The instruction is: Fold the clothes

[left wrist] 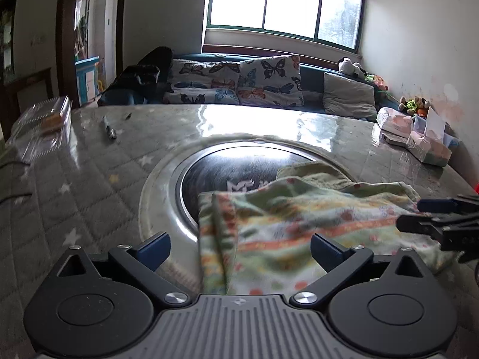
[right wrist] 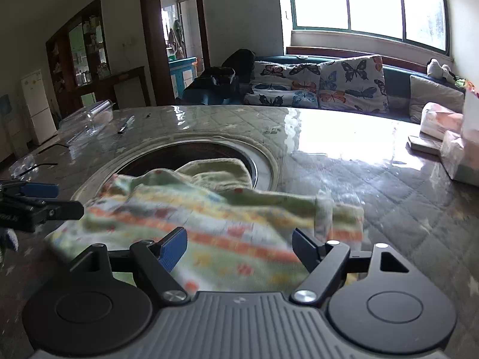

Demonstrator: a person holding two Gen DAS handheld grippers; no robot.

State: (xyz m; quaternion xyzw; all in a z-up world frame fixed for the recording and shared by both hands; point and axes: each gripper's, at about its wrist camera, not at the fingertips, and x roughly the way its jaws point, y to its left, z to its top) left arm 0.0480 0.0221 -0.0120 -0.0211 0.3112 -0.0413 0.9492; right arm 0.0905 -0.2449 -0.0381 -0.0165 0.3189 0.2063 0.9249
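One garment [left wrist: 302,233] is present: a small green piece with orange and yellow printed bands, lying on the table [left wrist: 89,185] near its front edge, partly over the round metal inset [left wrist: 167,197] at the table's centre. Its long axis runs left to right, parallel to the front edge; the printed bands follow the same line. The cloth is already doubled in places, with a bunched portion resting toward the inset. Two grippers are in use. The left gripper [left wrist: 241,246] has its jaws spread wide with nothing between the pads, and sits at the garment's left end, where a folded edge [left wrist: 209,239] runs away from it. The right gripper [right wrist: 239,243] is likewise spread wide and unloaded, positioned over the front hem toward the garment's right end [right wrist: 338,215]. Each gripper is therefore nearest its own end of the cloth, and the garment lies directly ahead of both. Judgement: the next move calls for pinching the two near corners together. Other items: one pen [left wrist: 109,128], one clear plastic box [left wrist: 45,122], tissue packs [left wrist: 419,140] at the right edge.
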